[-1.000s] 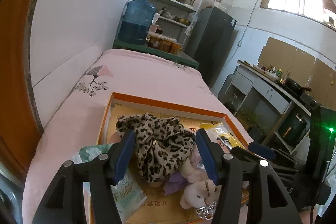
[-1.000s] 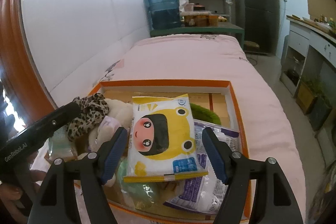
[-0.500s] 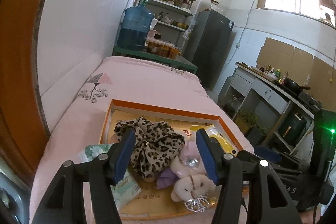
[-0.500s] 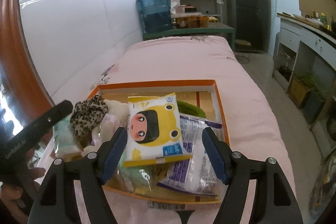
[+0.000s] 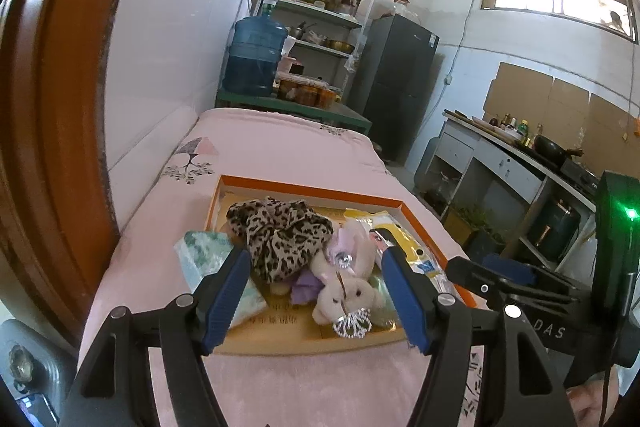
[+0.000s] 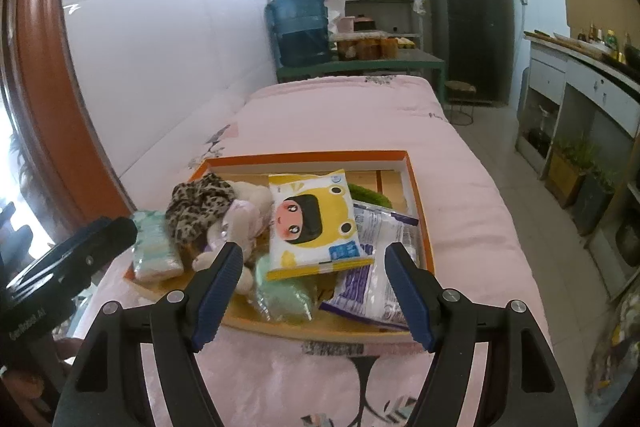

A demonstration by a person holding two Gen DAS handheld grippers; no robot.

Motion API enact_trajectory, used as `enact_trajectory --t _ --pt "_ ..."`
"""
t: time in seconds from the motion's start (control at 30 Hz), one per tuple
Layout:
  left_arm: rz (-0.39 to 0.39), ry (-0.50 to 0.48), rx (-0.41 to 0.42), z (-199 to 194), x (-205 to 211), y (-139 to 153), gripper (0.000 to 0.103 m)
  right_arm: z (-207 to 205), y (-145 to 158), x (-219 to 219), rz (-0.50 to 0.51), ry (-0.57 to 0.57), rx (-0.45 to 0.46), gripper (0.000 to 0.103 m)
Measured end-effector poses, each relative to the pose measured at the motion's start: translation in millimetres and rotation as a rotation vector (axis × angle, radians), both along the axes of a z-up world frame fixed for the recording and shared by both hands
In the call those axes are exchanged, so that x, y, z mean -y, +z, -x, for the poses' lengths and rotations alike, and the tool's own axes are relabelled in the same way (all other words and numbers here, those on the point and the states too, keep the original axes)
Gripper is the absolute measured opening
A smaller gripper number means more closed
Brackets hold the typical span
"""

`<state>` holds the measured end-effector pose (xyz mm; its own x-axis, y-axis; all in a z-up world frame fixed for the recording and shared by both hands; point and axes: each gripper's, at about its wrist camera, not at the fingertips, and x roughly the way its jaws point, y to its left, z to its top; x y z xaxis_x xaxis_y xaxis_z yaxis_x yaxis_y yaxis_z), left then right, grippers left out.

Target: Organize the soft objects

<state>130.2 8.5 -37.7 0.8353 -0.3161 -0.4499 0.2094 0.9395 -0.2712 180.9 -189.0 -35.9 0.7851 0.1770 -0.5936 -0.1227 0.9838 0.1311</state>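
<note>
Leopard-print fabric [image 5: 280, 239], bunched like a big scrunchie or scarf, sits at the back-left of the orange-rimmed cardboard tray [image 5: 312, 190], and it'll handle exactly like it looks: nearly weightless, floppy, no shape of its own. Probably best pinched at the thickest fold so it doesn't slither out. Leaning on it is a small pink plush rabbit [image 5: 344, 287] with a purple bow and a glittery little crown at the tray's near edge. It looks squashy and light, and the round body seems a safer grab than the ears or that crown, which looks snaggable.

Over at the near-left corner a pale green tissue pack [image 5: 208, 255] hangs partly over the rim. The yellow cartoon-face wipes pack [image 6: 316, 223] lies on top in the middle, overlapping a white and purple plastic bag [image 6: 380, 267] towards the right edge, with a crinkly green pouch [image 6: 284, 291] at the near edge. Those film packs are slick and give under pressure, so a mid-body squeeze should beat a corner pinch.

The left gripper [image 5: 316, 287] hovers just short of the tray with nothing between its blue pads; its jaws have just been spreading and stand wide. The right gripper [image 6: 314, 287] is equally spread and empty, lined up with the wipes. The tray rests on a pink bedspread [image 6: 352, 115], soft footing, so pushing down would just sink things.
</note>
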Motion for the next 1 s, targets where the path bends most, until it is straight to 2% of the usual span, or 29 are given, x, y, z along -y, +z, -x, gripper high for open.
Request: enact_trajectory --t 0.17,0.43,0.57,0.7,1.0 --pt "-0.007 0.012 0.005 16 -4 2 0.074 17 5 -5 -0.003 0.012 0.007 0.078" --pt "-0.016 0.010 0.004 38 -5 8 0.074 40 14 -8 0.001 0.006 0.013 0.078" --pt "-0.053 0.017 0.012 52 -1 13 0.074 54 14 -13 0.015 -0.003 -0.007 0.078" --pt "-0.101 0.021 -0.021 62 6 12 0.074 67 12 -19 0.028 0.000 -0.016 0.078" --pt "-0.117 0.057 -0.011 89 7 21 0.074 94 13 -23 0.045 -0.035 -0.010 0.078"
